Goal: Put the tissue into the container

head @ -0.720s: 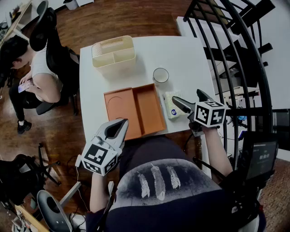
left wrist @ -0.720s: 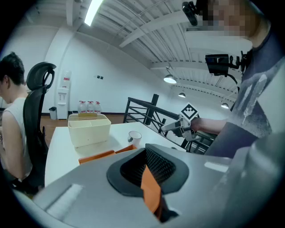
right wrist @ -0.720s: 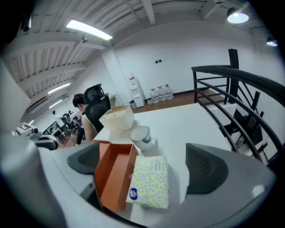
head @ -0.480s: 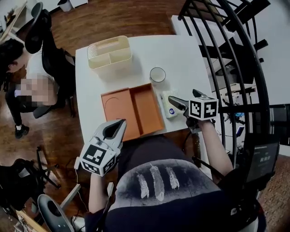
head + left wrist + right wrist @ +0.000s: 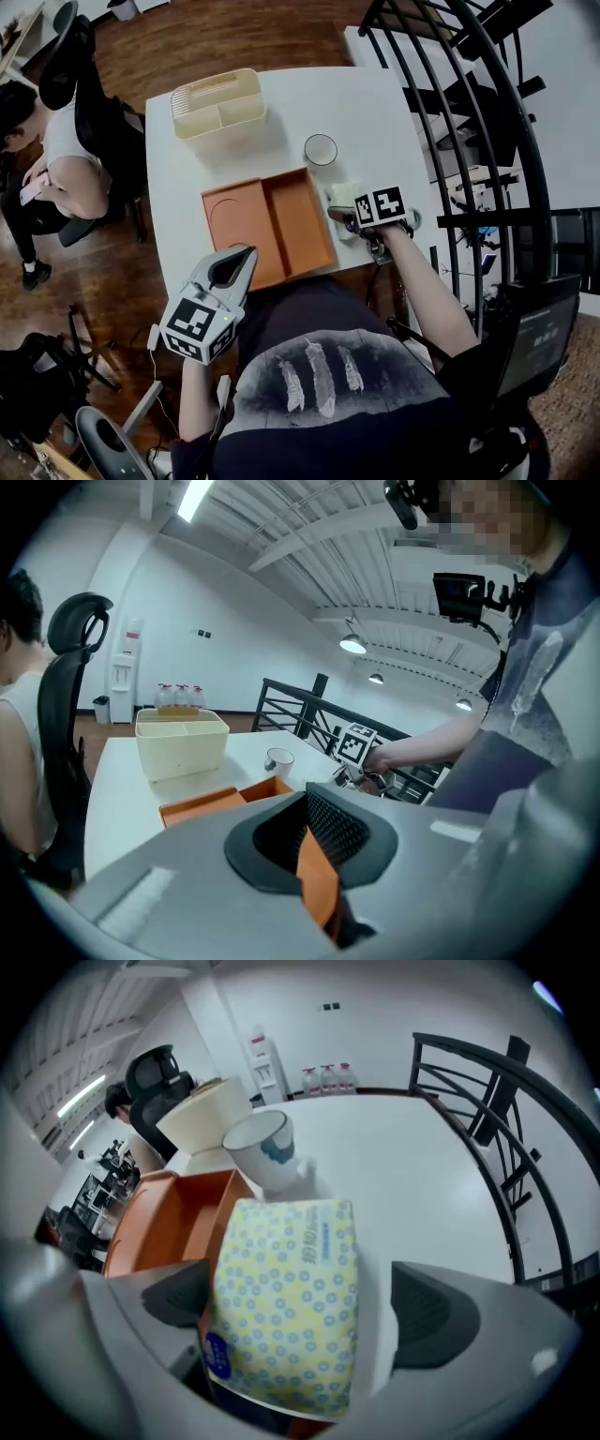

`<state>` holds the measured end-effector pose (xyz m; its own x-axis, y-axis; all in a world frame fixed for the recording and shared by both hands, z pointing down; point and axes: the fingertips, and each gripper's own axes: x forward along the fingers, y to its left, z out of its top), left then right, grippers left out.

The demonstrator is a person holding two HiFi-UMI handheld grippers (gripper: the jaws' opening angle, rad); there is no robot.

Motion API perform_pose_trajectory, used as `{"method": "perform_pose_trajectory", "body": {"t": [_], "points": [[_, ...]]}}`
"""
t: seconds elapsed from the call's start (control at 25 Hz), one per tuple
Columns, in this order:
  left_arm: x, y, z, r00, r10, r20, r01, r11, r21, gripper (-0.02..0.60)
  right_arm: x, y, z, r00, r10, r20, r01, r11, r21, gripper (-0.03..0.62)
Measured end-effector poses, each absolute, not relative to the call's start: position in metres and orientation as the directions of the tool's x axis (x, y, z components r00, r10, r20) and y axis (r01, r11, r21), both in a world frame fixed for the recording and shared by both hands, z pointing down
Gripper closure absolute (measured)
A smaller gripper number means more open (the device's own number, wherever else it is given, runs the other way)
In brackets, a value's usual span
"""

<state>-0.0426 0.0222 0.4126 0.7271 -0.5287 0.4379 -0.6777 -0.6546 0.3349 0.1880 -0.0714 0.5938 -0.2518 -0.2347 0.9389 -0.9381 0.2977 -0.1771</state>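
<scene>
The tissue pack [image 5: 286, 1307], yellow with blue dots, lies flat on the white table [image 5: 375, 103] just right of the orange two-compartment tray [image 5: 272, 225]. My right gripper [image 5: 342, 212] is low over the pack [image 5: 341, 193] with its jaws wide open. In the right gripper view the pack sits between the two dark pads [image 5: 433, 1312]; a gap shows on the right side. My left gripper [image 5: 246, 258] hovers at the table's near edge beside the tray, its fingertips together and nothing held. In the left gripper view the left gripper [image 5: 314, 846] shows its pads closed.
A cream divided basket [image 5: 217, 103] stands at the table's far side, and a glass cup [image 5: 320, 149] stands behind the tissue pack. A person sits on an office chair [image 5: 56, 159] to the left. A black railing [image 5: 469, 94] runs along the right.
My right gripper has moved left and down over the tissue pack, which now lies between its jaws. The left gripper has hardly moved.
</scene>
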Motion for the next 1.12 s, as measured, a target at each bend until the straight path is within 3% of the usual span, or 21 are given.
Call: {"method": "perform_pose_trajectory", "body": {"t": [0.16, 0.24, 0.4, 0.52, 0.68, 0.84, 1.12], "points": [[-0.046, 0.022, 0.415, 0.721, -0.536, 0.439, -0.686, -0.643, 0.341, 0.578, 0.184, -0.068, 0.611, -0.293, -0.163, 0.942, -0.931, 0.271, -0.243, 0.003], [-0.049, 0.023, 0.417, 0.716, -0.537, 0.446, -0.691, -0.639, 0.34, 0.578, 0.179, -0.067, 0.61, -0.322, -0.149, 0.935, -0.924, 0.267, -0.275, 0.1], [-0.048, 0.023, 0.418, 0.716, -0.536, 0.447, -0.691, -0.638, 0.341, 0.578, 0.18, -0.065, 0.608, -0.318, -0.152, 0.936, -0.925, 0.267, -0.271, 0.123], [-0.045, 0.021, 0.415, 0.72, -0.538, 0.439, -0.688, -0.641, 0.342, 0.578, 0.183, -0.064, 0.602, -0.309, -0.162, 0.937, -0.928, 0.267, -0.26, 0.131], [-0.049, 0.017, 0.414, 0.717, -0.551, 0.426, -0.693, -0.625, 0.358, 0.578, 0.168, -0.067, 0.556, -0.437, -0.245, 0.865, -0.894, 0.226, -0.387, 0.134], [-0.052, 0.016, 0.414, 0.722, -0.545, 0.426, -0.688, -0.629, 0.362, 0.578, 0.133, -0.065, 0.495, -0.504, -0.297, 0.811, -0.842, 0.38, -0.384, 0.134], [-0.059, 0.015, 0.413, 0.722, -0.551, 0.418, -0.689, -0.626, 0.365, 0.578, 0.065, -0.047, 0.48, -0.628, -0.232, 0.743, -0.761, 0.385, -0.523, 0.134]]}}
